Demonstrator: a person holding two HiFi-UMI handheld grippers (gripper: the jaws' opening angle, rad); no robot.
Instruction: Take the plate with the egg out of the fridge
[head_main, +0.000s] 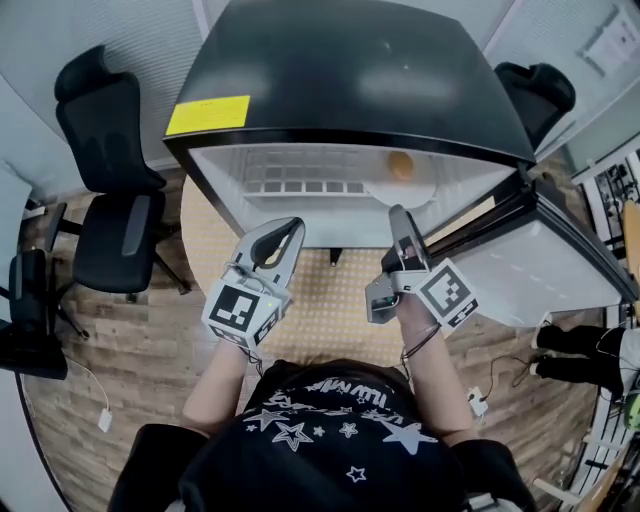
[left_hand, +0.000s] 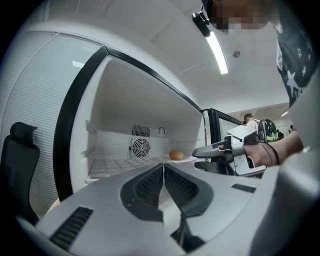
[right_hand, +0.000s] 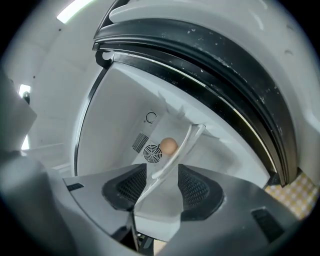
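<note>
The small black fridge (head_main: 350, 70) stands with its door (head_main: 545, 255) swung open to the right. On its wire shelf lies a white plate (head_main: 405, 190) carrying a brown egg (head_main: 400, 165). My right gripper (head_main: 398, 215) is at the fridge mouth, rolled on its side and open. In the right gripper view the plate's rim (right_hand: 176, 159) runs between the spread pads of the right gripper (right_hand: 162, 176) without being pressed, and the egg (right_hand: 169, 146) lies beyond. My left gripper (head_main: 292, 232) is shut and empty, left of the plate; its view shows the egg (left_hand: 175, 155) ahead.
The fridge's back wall has a round fan grille (left_hand: 140, 148). A black office chair (head_main: 110, 190) stands to the left on the wooden floor. A second chair (head_main: 535, 95) is behind the fridge at right. The open door blocks the right side.
</note>
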